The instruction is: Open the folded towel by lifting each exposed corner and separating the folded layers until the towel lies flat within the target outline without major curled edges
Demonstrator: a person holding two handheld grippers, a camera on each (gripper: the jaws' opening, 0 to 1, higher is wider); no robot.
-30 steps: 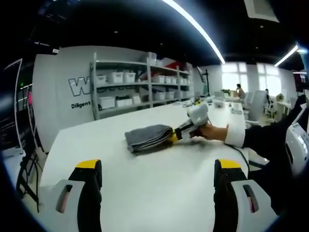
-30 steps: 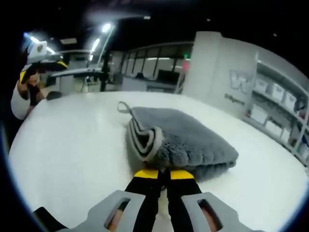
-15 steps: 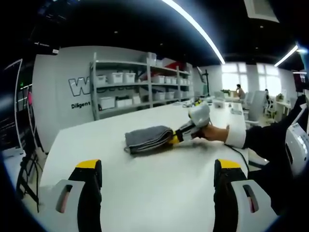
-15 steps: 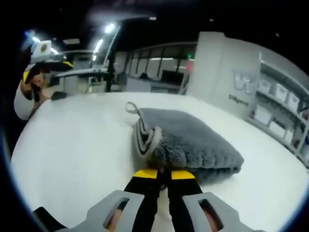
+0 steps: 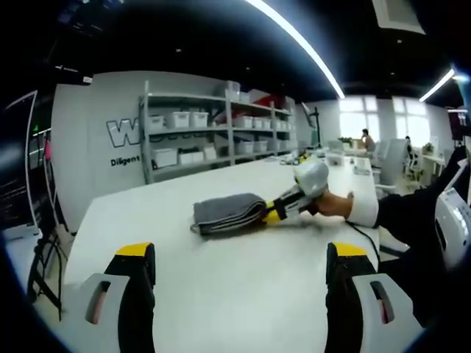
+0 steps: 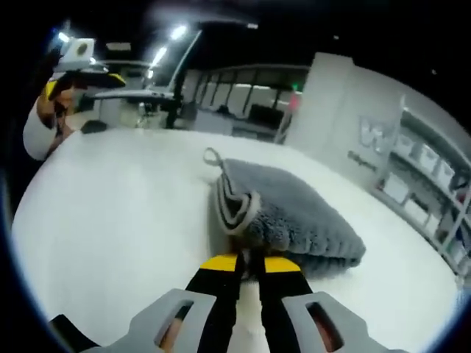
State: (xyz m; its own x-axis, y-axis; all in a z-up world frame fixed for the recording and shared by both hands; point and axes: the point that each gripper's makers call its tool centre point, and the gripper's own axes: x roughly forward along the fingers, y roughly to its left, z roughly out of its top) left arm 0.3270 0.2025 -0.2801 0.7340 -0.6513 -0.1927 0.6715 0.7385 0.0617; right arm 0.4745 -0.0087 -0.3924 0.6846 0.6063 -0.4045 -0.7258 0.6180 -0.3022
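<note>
A grey folded towel [image 5: 228, 212] lies on the white table [image 5: 221, 294], thick and layered, with a small hanging loop [image 6: 212, 156] at its far corner. In the left gripper view my right gripper [image 5: 268, 215] meets the towel's right end, held by a hand. Seen from the right gripper view, my right gripper [image 6: 248, 263] has its yellow-tipped jaws closed together on the towel's [image 6: 294, 213] near bottom edge. My left gripper [image 5: 241, 254] stays open well short of the towel, with nothing between its jaws. The left gripper [image 6: 62, 77] also shows at the far left, in a hand.
Metal shelves [image 5: 206, 125] with white bins stand against the grey wall behind the table. A dark sleeve [image 5: 401, 213] reaches in from the right. A person [image 5: 364, 138] sits at desks far back by the windows. Bare tabletop [image 6: 110, 213] spreads left of the towel.
The right gripper has tilted and edged slightly along the table with the towel's end. The towel stays folded. The left gripper's jaws have not changed.
</note>
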